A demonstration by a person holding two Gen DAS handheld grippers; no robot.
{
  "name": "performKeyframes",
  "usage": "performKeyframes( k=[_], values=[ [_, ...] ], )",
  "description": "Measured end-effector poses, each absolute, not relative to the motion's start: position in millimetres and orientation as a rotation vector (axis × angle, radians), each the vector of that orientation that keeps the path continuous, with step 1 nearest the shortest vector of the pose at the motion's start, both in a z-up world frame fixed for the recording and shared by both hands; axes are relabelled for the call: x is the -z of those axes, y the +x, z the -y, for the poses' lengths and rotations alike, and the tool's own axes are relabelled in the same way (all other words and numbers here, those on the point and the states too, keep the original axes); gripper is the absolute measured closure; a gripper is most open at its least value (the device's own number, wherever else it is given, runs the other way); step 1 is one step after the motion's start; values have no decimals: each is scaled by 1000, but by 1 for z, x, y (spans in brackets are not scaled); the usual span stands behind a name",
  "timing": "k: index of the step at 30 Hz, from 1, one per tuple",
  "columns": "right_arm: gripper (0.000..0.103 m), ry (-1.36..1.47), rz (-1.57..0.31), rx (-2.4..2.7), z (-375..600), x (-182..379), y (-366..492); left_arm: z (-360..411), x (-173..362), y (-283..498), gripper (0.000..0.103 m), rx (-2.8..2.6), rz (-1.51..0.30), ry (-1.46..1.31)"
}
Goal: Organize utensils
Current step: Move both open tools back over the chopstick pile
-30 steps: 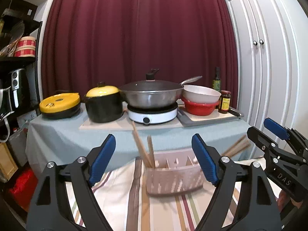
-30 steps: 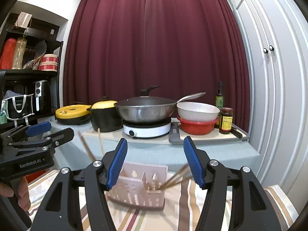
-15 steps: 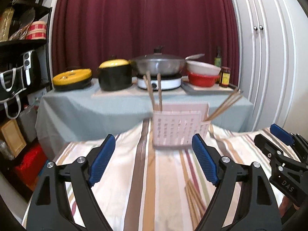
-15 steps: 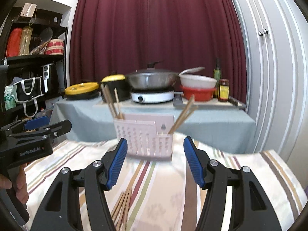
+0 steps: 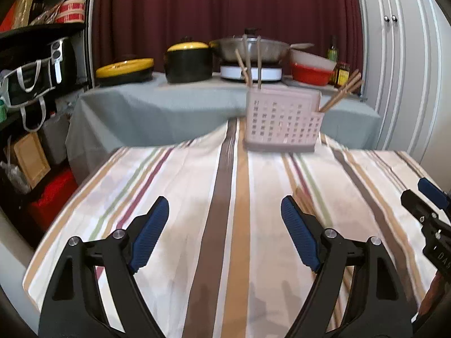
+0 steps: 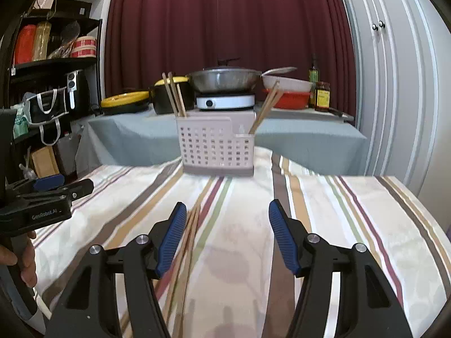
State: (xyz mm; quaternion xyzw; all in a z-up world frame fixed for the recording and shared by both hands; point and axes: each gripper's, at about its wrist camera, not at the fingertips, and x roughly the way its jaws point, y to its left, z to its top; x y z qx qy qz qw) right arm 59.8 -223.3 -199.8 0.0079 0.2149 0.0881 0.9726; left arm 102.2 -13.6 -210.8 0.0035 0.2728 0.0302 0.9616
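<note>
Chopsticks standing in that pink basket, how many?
5 that I can see: three in the pink basket's left end, two leaning out at its right; others may be hidden.

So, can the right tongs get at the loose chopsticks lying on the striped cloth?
Probably yes. The right tongs are open and hold nothing, and the loose chopsticks lie on the striped cloth just beside their left finger, with nothing over them.

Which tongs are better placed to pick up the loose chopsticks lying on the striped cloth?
Right, probably. The loose chopsticks lie just beside the open right tongs' left finger, while the open left tongs sit farther to the left of them.
</note>
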Motion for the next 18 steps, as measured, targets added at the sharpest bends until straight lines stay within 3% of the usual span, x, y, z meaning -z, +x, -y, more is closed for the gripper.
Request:
performKeyframes(
  k=[12, 18],
  values=[
    [44, -7, -491, -195, 218, 234, 32, 7, 242, 72, 23, -67, -614, 0],
    [55, -22, -545, -242, 208, 256, 24, 13, 257, 61, 23, -54, -641, 5]
  ],
)
